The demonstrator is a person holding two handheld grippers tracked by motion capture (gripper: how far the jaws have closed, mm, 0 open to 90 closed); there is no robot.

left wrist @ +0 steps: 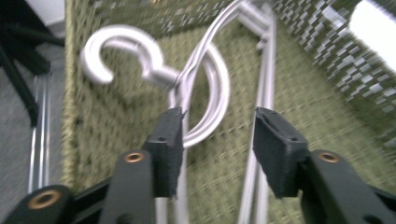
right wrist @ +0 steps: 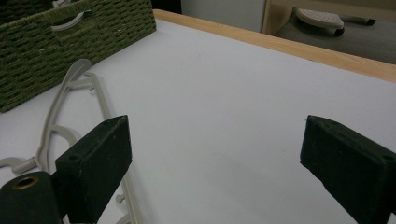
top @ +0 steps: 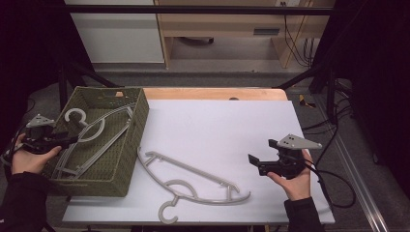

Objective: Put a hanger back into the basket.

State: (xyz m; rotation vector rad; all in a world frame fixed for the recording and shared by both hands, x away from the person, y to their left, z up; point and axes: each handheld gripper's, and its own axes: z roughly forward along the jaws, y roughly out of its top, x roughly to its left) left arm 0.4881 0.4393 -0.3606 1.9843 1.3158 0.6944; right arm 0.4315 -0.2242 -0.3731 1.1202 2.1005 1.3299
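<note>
Unmarked grey hanger (top: 92, 133) in label-free green basket (top: 126, 159), left gripper (left wrist: 217, 140) parted.

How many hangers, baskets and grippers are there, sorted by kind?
Grey plastic hangers: 2, one in the basket, one on the white table sheet
Green woven basket: 1
Handheld grippers: 2, left gripper and right gripper
Total: 5
</note>
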